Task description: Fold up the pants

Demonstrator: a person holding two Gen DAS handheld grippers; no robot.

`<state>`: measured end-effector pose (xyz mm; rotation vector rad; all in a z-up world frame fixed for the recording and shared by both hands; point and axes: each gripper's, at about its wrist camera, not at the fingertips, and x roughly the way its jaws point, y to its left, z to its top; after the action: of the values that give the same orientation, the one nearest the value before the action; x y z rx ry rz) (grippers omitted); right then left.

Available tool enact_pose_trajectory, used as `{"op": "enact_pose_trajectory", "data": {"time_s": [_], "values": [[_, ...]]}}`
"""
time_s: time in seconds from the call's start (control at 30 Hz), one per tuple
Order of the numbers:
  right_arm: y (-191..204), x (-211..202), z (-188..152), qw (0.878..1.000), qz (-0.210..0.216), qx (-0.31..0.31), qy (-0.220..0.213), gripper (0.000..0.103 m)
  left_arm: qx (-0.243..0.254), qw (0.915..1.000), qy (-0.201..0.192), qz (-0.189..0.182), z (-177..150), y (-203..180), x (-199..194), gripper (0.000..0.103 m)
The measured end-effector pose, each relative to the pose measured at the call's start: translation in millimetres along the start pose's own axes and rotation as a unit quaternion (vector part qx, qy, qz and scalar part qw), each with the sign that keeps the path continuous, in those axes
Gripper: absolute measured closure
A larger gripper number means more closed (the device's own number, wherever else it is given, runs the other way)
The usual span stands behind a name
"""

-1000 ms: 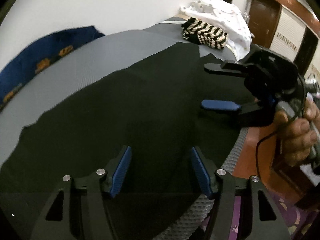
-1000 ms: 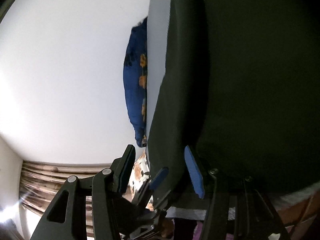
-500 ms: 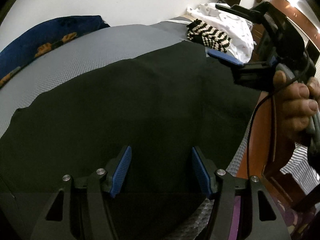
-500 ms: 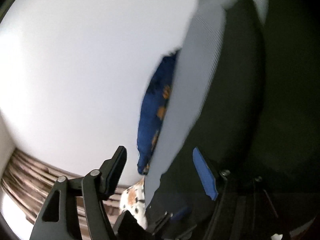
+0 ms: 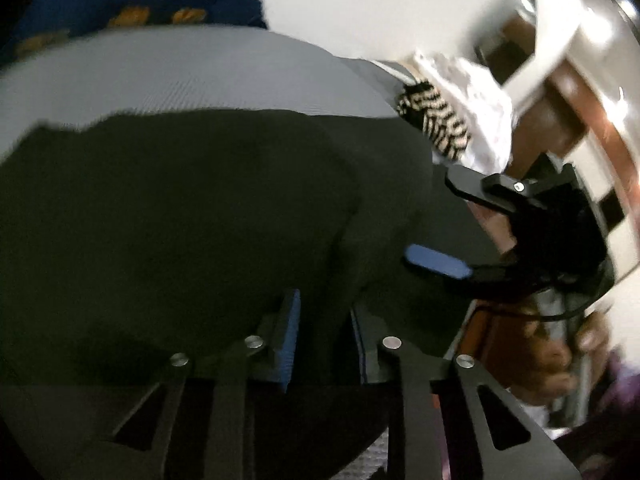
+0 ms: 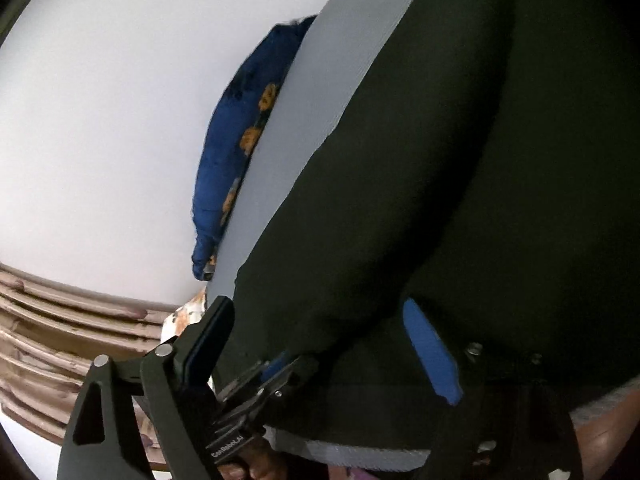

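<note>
Left wrist view shows the black pants (image 5: 180, 208) spread over the grey bed cover (image 5: 168, 72), their near edge bunched up between the fingers of the left gripper (image 5: 325, 332). Those jaws are closing with a ridge of cloth between them, though the blur hides whether the pads bite yet. The right gripper (image 5: 448, 224) hangs just beside it at the bed's edge, jaws opening and spread wide, with nothing pinched that I can see.

Risks, as I judge them:
- The left pinch may catch only the top layer (dark cloth on dark cloth hides the layers), so a lift would drag one leg askew.
- The right gripper's blue pad (image 6: 430, 354) lies close against the fabric and could snag it.
- The striped garment (image 5: 434, 120) nearby could be swept along.
</note>
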<state>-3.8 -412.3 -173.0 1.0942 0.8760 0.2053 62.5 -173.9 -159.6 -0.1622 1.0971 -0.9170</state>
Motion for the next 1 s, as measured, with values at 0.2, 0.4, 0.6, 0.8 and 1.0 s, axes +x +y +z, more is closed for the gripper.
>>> {"op": "enact_pose_trajectory", "data": {"time_s": [0.2, 0.4, 0.6, 0.8, 1.0], "values": [[11, -30, 44, 0.994, 0.012, -0.007, -0.111, 0.028, 0.036, 0.9990, -0.006, 0.025, -5, -13, 1, 0.082], [62, -2, 86, 0.993, 0.025, -0.076, -0.082, 0.032, 0.033, 0.9990, -0.007, 0.028, -7, -13, 0, 0.081], [65, 9, 61, 0.986, -0.053, -0.144, -0.061, 0.035, 0.041, 0.9985, 0.000, 0.036, -4, -17, 2, 0.081], [-44, -88, 67, 0.984, -0.102, -0.002, -0.145, 0.034, 0.037, 0.9990, 0.005, 0.026, -3, -15, 2, 0.081], [-76, -94, 87, 0.989, -0.060, 0.041, -0.128, 0.039, 0.036, 0.9990, 0.004, 0.026, -3, -14, 2, 0.081]]}}
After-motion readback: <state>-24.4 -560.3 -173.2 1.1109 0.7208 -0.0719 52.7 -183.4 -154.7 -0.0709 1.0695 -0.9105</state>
